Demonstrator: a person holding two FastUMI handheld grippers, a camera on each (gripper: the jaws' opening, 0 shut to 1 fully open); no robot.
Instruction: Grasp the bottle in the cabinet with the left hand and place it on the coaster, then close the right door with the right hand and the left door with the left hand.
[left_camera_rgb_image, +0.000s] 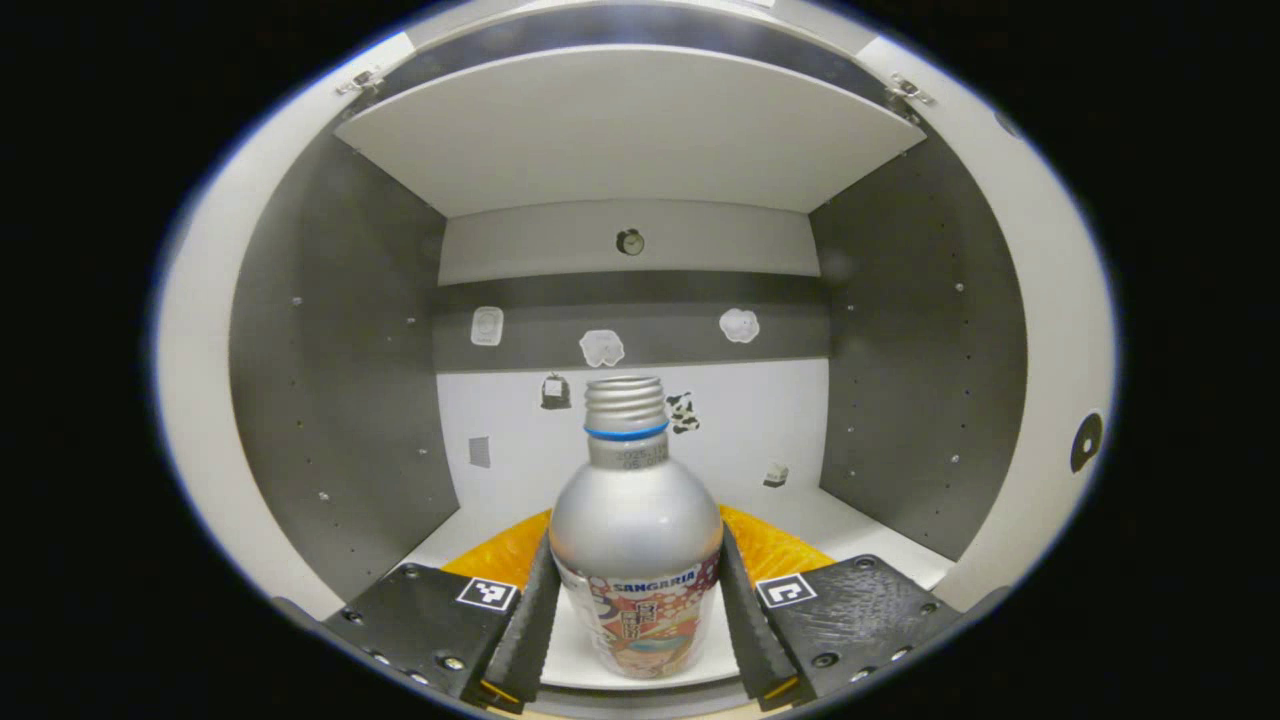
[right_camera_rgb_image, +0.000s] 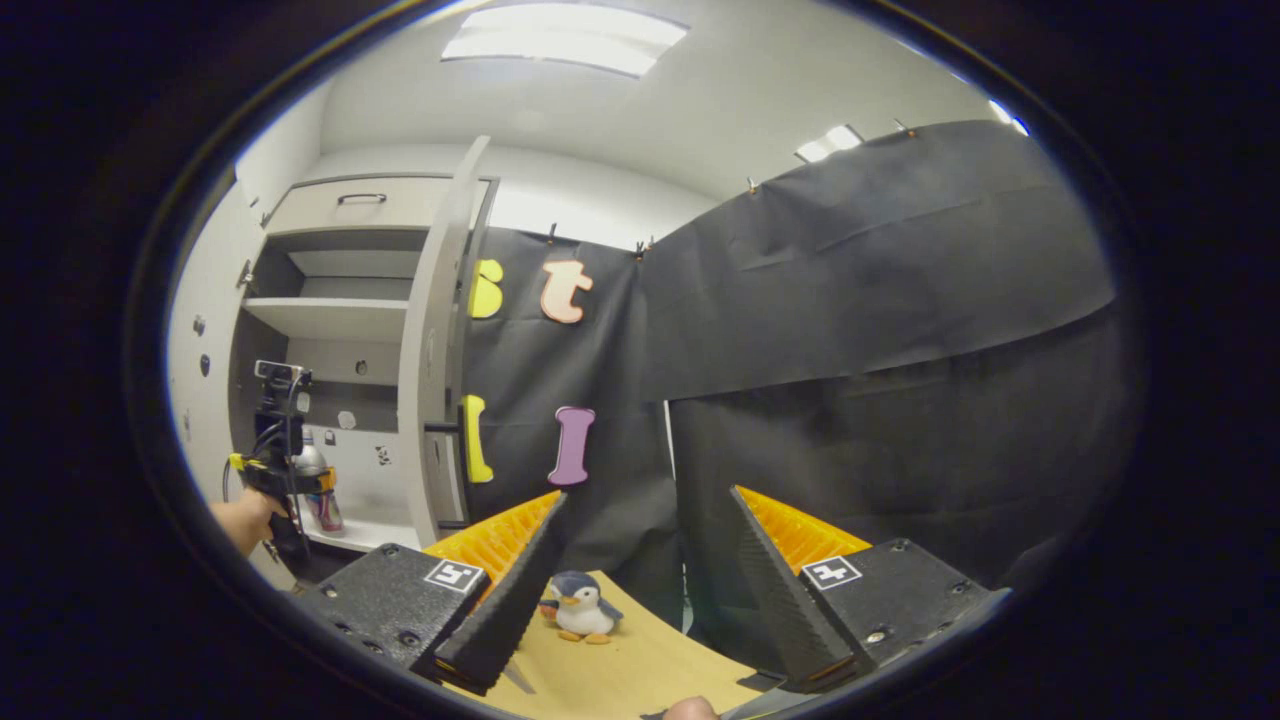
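The bottle stands upright on the cabinet's lower shelf, near its front edge and about midway between the side walls. The left tongs sit around its lower body, a finger close on each side; whether both pads press or merely flank it I cannot tell.

Likely risks from here:
- The body is smooth, rounded metal, so a light or uneven squeeze could let it slip or tilt on lifting.
- The grip is low on the body, so the top-heavy part may swing when drawn out.
- The upper shelf hangs overhead; too high a lift could knock the neck.

In the right gripper view the right tongs hang agape and empty over the surface, near a toy penguin, beside the open right door.
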